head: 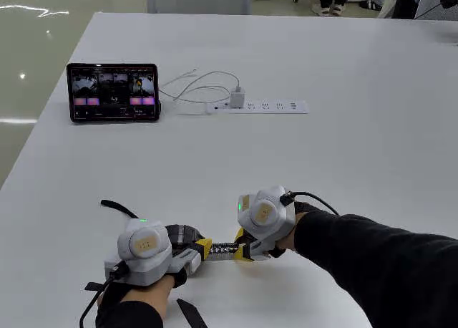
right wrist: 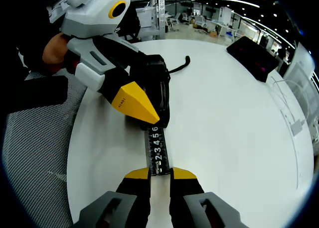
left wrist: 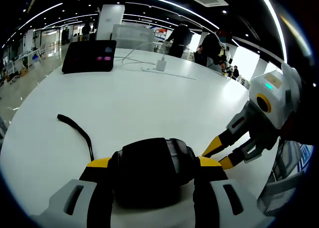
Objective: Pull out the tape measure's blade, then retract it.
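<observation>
Head view — position: the tape measure case (head: 182, 235) is found close to the near edge of the table (head: 358, 149), left of its middle, held in the left gripper (head: 195, 248).
Head view — blade: a short run of blade (head: 223, 251) is stretched rightward from the case to the right gripper (head: 242, 246), roughly parallel to the near edge.
Head view — far side: a tablet (head: 113, 92) and a power strip (head: 265, 107) are set well apart from the work, toward the far left corner.
Left gripper view — grip: the black case is clamped between the 2 yellow-tipped jaws, and a black strap (left wrist: 75, 131) is laid out from it across the table.
Left gripper view — other gripper: the right gripper is seen just beside the case, its tips close together.
Right gripper view — grip: the blade's end is pinched between the jaws, which are closed on it.
Right gripper view — axis: the blade's long axis is lined up with the jaws, with the case straight ahead of the fingertips.
Right gripper view — writing: 2, 3, 4, 5, 6 can be read on the blade. Small lettering on the left gripper's yellow tip cannot be made out, and no brand is legible.
Judged step: only a short length is out. For the pull, the right gripper would have to be drawn away from the case along the blade's axis, with the case held fixed by the left.
</observation>
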{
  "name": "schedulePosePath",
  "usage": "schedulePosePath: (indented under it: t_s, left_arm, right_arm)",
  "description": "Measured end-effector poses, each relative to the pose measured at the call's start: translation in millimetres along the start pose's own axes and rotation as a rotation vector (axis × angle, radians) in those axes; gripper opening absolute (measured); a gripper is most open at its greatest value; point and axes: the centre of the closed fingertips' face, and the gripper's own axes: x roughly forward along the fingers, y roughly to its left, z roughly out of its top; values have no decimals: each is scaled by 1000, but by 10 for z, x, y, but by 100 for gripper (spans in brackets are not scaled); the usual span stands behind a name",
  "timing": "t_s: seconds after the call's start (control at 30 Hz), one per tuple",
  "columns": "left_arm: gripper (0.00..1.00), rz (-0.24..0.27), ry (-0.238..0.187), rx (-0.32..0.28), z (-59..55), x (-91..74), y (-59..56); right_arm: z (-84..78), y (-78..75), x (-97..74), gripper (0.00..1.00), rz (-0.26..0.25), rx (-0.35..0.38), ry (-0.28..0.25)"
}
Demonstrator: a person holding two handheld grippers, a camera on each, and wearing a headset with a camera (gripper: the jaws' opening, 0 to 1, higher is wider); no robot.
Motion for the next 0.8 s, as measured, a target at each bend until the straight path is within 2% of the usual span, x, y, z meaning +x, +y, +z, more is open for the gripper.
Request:
schedulePosePath:
  t_s: [0.8]
  left_arm:
    - [60,-2,3,-1,-1,-9,2]
  right_arm:
    - [98,16,58,9,-2,9,-44]
